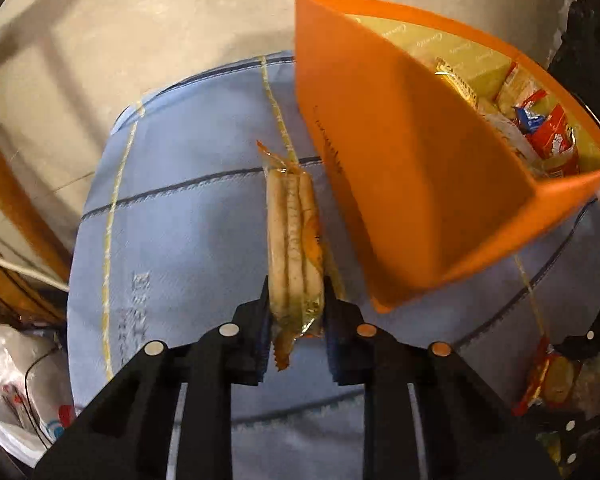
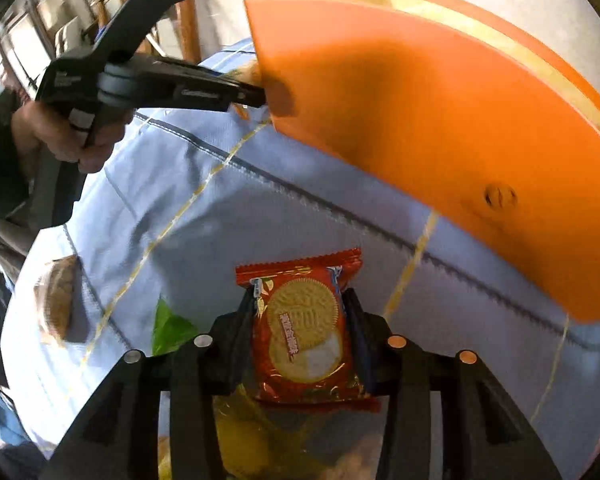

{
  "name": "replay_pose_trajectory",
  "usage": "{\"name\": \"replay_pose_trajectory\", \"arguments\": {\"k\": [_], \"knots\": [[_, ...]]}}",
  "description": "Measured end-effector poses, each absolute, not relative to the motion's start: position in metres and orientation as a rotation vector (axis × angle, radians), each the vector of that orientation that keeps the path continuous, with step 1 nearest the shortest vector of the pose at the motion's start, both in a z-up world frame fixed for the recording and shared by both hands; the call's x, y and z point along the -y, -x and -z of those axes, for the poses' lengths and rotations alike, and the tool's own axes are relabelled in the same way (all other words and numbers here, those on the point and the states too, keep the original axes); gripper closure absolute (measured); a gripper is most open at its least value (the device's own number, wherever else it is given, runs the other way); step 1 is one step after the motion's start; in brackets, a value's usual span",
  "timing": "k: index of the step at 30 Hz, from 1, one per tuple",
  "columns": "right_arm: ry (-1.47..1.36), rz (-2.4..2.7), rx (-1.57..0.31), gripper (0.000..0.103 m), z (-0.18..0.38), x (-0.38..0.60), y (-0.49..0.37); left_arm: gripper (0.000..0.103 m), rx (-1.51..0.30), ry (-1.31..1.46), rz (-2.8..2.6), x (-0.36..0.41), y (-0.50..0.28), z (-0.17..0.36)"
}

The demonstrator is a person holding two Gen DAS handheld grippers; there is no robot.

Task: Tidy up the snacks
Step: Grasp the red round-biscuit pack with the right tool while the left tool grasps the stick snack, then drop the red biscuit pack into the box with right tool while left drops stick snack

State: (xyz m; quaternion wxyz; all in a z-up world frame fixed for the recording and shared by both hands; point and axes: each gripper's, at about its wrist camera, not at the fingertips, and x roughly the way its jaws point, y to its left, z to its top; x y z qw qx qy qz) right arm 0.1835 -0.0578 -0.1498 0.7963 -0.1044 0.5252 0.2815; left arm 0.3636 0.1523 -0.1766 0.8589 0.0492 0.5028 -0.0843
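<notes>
While both tongs carry snacks toward the orange box [image 1: 412, 184], neither packet has gone in yet. The left gripper [image 1: 296, 320] pinches a clear packet of breadsticks [image 1: 294, 240] by its near end, so the long wrapper juts out ahead of the tips, with the box wall just to its right and the box opening higher still. The right gripper [image 2: 300, 340] is pressed onto a red biscuit packet [image 2: 306, 336] held flat between its fingers, the box ahead and to the right. Several snacks [image 1: 540, 128] already lie inside the box. More packets, a brown one [image 2: 54, 300] and a green one [image 2: 170, 328], wait on the blue tablecloth [image 1: 172, 240] to the left of the right gripper. Risk from here: the breadstick packet, gripped only at one end, could swing or slip, and its far tip may catch the rim and nudge the light box instead of dropping in. The two tools converging on one opening could also knock together.
</notes>
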Motion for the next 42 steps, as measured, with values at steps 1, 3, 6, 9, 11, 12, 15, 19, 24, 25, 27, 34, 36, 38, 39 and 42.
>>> {"name": "replay_pose_trajectory", "arguments": {"k": [1, 3, 6, 9, 11, 12, 15, 19, 24, 25, 27, 34, 36, 38, 39, 42], "knots": [[0.199, -0.601, -1.138, 0.06, 0.147, 0.062, -0.18, 0.082, -1.052, -0.098, 0.167, -0.156, -0.361, 0.176], [0.165, -0.598, -1.129, 0.06, 0.134, 0.072, -0.172, 0.082, -1.021, -0.08, 0.159, -0.163, -0.347, 0.162], [0.099, -0.588, -1.095, 0.06, 0.112, 0.091, -0.16, 0.082, -0.961, -0.034, 0.121, -0.177, -0.32, 0.13], [-0.033, -0.565, -1.039, 0.06, 0.074, 0.119, -0.16, 0.082, -0.892, 0.037, 0.125, -0.185, -0.291, 0.088], [-0.072, -0.529, -0.954, 0.06, 0.043, 0.139, -0.16, 0.082, -0.865, 0.038, 0.146, -0.178, -0.28, 0.062], [-0.07, -0.508, -0.917, 0.06, 0.032, 0.145, -0.164, 0.082, -0.841, 0.022, 0.161, -0.17, -0.277, 0.045], [-0.058, -0.443, -0.813, 0.06, -0.006, 0.168, -0.182, 0.082, -0.762, -0.011, 0.141, -0.144, -0.28, 0.002], [-0.032, -0.309, -0.688, 0.06, -0.051, 0.194, -0.223, 0.082, -0.737, 0.032, 0.118, -0.113, -0.315, -0.03], [-0.077, -0.232, -0.648, 0.059, -0.075, 0.217, -0.271, 0.082, -0.745, -0.084, 0.143, -0.066, -0.343, -0.038], [-0.063, -0.228, -0.636, 0.058, -0.075, 0.216, -0.275, 0.081, -0.741, -0.088, 0.144, -0.061, -0.346, -0.039], [-0.033, -0.229, -0.65, 0.013, -0.066, 0.215, -0.288, 0.012, -0.753, -0.067, 0.109, -0.058, -0.359, -0.037], [-0.07, -0.209, -0.772, 0.004, -0.018, 0.22, -0.255, 0.004, -0.818, -0.285, 0.095, -0.053, -0.322, 0.003], [-0.058, -0.178, -0.838, 0.004, 0.006, 0.224, -0.221, 0.004, -0.844, -0.348, 0.085, -0.066, -0.286, 0.02], [-0.048, -0.173, -0.908, 0.004, 0.034, 0.225, -0.184, 0.004, -0.875, -0.376, 0.042, -0.082, -0.25, 0.036], [-0.027, -0.153, -0.964, 0.004, 0.057, 0.223, -0.162, 0.004, -0.908, -0.373, 0.006, -0.095, -0.223, 0.05], [-0.002, -0.122, -1.074, 0.004, 0.107, 0.219, -0.122, 0.004, -1.062, -0.262, -0.078, -0.131, -0.165, 0.092]]}}
